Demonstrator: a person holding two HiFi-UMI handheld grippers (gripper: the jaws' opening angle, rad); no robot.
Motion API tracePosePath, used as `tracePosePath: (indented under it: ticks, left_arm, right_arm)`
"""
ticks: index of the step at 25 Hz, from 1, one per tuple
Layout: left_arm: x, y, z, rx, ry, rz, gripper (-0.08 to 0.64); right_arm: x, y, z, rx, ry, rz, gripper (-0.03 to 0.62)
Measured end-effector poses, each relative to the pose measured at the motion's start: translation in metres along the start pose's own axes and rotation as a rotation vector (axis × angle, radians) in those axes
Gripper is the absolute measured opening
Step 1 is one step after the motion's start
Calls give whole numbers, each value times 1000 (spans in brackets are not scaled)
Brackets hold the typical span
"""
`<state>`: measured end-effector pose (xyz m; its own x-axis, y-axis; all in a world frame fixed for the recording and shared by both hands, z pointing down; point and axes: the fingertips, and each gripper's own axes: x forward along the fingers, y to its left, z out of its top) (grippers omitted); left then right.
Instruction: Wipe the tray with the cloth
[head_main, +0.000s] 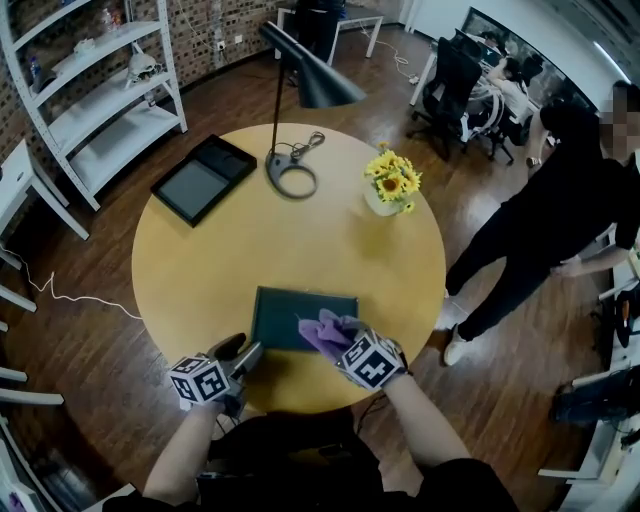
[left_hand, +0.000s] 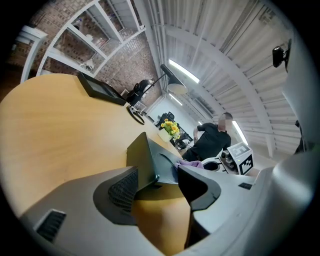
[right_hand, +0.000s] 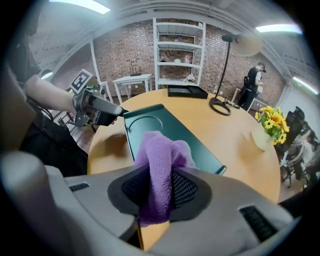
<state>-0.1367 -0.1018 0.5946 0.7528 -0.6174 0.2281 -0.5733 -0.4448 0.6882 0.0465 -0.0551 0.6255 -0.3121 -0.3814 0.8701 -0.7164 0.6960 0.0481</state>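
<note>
Your right gripper has its fingers clamped on the purple cloth, bunched over the right end of the dark tray at the table's near edge, while your left gripper's fingers stand apart around the tray's near-left corner.

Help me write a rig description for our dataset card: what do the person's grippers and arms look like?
The left gripper and right gripper have smooth light-grey bodies, each with two jaws lined with black textured pads. Each carries a white cube printed with black square markers. No cables show on them. The forearms are uncovered; the top is black.
</note>
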Motion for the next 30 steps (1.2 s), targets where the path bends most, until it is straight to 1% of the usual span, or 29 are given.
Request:
tracePosePath:
  ticks: [3, 5, 7, 8, 9, 12, 13, 15, 16, 18, 20, 22, 24, 26, 28, 29, 30]
  left_arm:
    - [4, -3, 1, -7, -6, 2, 240]
    - [5, -4, 2, -3, -10, 10, 241]
    - [4, -2, 5, -1, -16, 21, 241]
    - [2, -1, 7, -3, -23, 27, 241]
    - [-1, 1, 9, -6, -32, 34, 241]
    - [-11, 7, 13, -19, -64, 57, 241]
    - [-14, 8, 14, -21, -75, 65, 241]
    - [-20, 9, 15, -28, -101, 83, 241]
    - [-23, 9, 15, -32, -117, 94, 241]
    - [-29, 12, 14, -41, -151, 125, 241]
    - [-37, 17, 13, -58, -190, 170, 241]
    - [-46, 18, 8, -92, -237, 222, 241]
    - [-57, 15, 0, -122, -276, 278, 241]
    - [-71, 13, -6, -146, -309, 337, 241]
    - [-85, 12, -7, -168, -347, 388, 241]
    - [-92, 11, -6, -175, -364, 409, 241]
    - [-97, 9, -6, -179, -379, 428, 241]
  right_arm:
    - [-7, -6, -2, -51, 30, -46, 100]
    - [-15, -11, 0, -133, 64, -102, 100]
    - [-21, -21, -4, -240, 130, -189, 100]
    - [-23, -28, -7, -278, 156, -224, 100]
    - [-25, -34, -9, -285, 162, -236, 100]
    - [-27, -45, -7, -190, 98, -197, 100]
    - [-27, -47, -2, -176, 67, -189, 100]
    - [-25, -46, 16, -207, -15, -168, 100]
    - [-23, -42, 30, -245, -65, -145, 100]
    - [-18, -24, 66, -346, -173, -70, 100]
    - [-17, 2, 107, -493, -261, 27, 100]
    - [-13, 32, 134, -665, -304, 146, 101]
    - [-7, 64, 145, -836, -324, 278, 101]
    - [4, 93, 147, -975, -318, 401, 103]
    - [25, 106, 142, -1089, -274, 476, 104]
    - [35, 107, 138, -1133, -258, 500, 104]
    - [40, 107, 137, -1151, -260, 523, 104]
